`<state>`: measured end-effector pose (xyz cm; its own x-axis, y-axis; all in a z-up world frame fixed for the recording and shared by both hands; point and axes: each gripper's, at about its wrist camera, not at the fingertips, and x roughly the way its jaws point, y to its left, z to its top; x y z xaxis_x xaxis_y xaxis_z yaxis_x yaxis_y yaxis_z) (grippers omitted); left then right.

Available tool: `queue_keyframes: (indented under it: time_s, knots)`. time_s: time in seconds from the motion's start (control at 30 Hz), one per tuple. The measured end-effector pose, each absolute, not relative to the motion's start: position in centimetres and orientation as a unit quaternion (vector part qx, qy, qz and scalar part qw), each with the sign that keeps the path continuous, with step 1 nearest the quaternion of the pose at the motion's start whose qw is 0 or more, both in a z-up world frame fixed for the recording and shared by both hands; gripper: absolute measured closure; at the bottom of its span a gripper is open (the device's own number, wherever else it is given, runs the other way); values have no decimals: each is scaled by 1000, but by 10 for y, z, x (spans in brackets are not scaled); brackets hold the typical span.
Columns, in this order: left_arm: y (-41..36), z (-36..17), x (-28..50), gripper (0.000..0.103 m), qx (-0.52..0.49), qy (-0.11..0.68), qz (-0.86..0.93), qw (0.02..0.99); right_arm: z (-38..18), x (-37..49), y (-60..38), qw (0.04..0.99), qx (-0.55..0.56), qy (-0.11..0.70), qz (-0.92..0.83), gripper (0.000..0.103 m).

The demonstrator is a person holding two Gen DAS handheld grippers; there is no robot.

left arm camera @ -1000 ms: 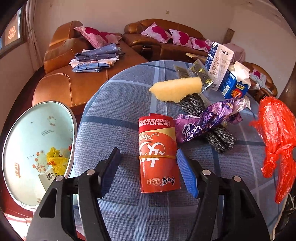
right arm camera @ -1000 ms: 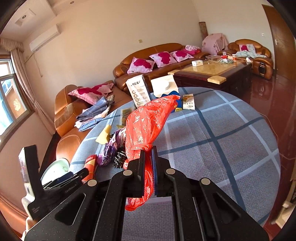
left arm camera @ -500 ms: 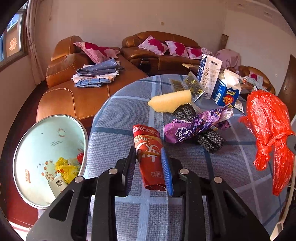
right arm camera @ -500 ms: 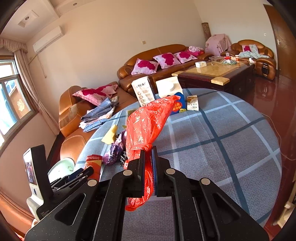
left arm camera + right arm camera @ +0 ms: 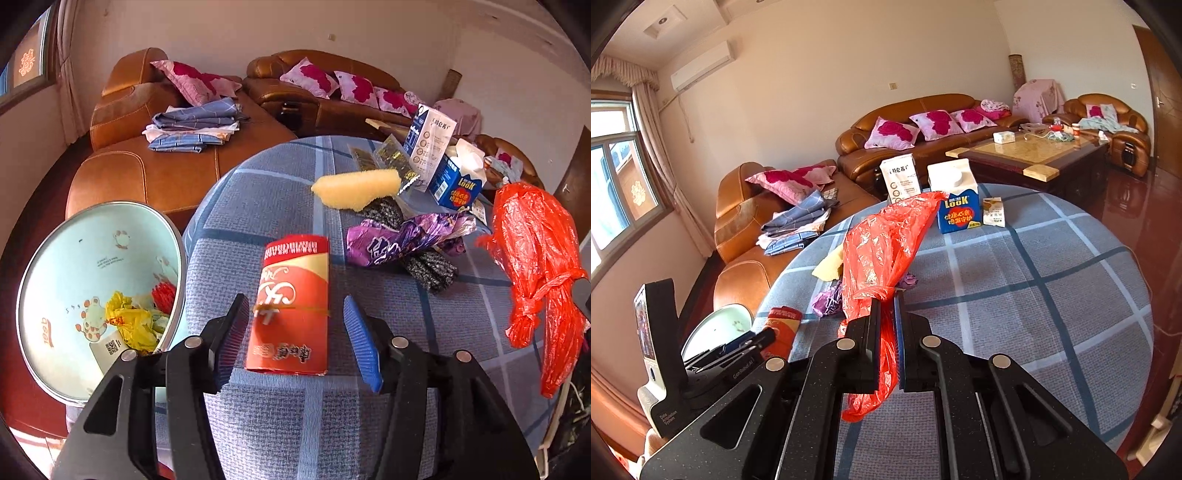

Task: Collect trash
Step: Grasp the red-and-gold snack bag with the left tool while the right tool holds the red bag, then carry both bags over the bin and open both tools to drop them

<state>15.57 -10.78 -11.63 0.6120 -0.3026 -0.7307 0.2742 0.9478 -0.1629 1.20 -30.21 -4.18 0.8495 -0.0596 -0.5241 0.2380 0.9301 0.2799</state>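
A flat red packet [image 5: 291,306] lies on the blue checked tablecloth [image 5: 369,424]. My left gripper [image 5: 293,332] is open, its jaws either side of the packet without touching it. The packet also shows in the right wrist view [image 5: 781,326]. My right gripper [image 5: 886,325] is shut on a knotted red plastic bag [image 5: 882,254], held above the table; the bag also shows in the left wrist view [image 5: 535,258]. A purple wrapper [image 5: 402,240], a yellow sponge [image 5: 356,188] and a grey knitted piece [image 5: 428,266] lie beyond the packet.
A round light-blue bin [image 5: 96,295] with yellow and red trash inside stands beside the table's left edge. A blue carton [image 5: 456,182], a white box [image 5: 430,138] and foil sachets [image 5: 388,158] stand at the table's far side. Brown sofas [image 5: 155,162] lie behind.
My left gripper was shut on the red packet half a second ago; it has opened and the packet lies flat on the cloth. The right gripper keeps holding the red bag.
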Motion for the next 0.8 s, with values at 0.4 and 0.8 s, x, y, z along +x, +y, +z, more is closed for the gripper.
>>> queue_keyframes:
  time_s: [0.4, 0.8]
  knots:
    - [-127, -128, 157, 58, 34, 391, -151, 907, -50, 14, -308, 941, 182, 273, -78, 96]
    - [-60, -88, 125, 57, -17, 359, -134, 924, -44, 19, -281, 947, 161, 274, -56, 96]
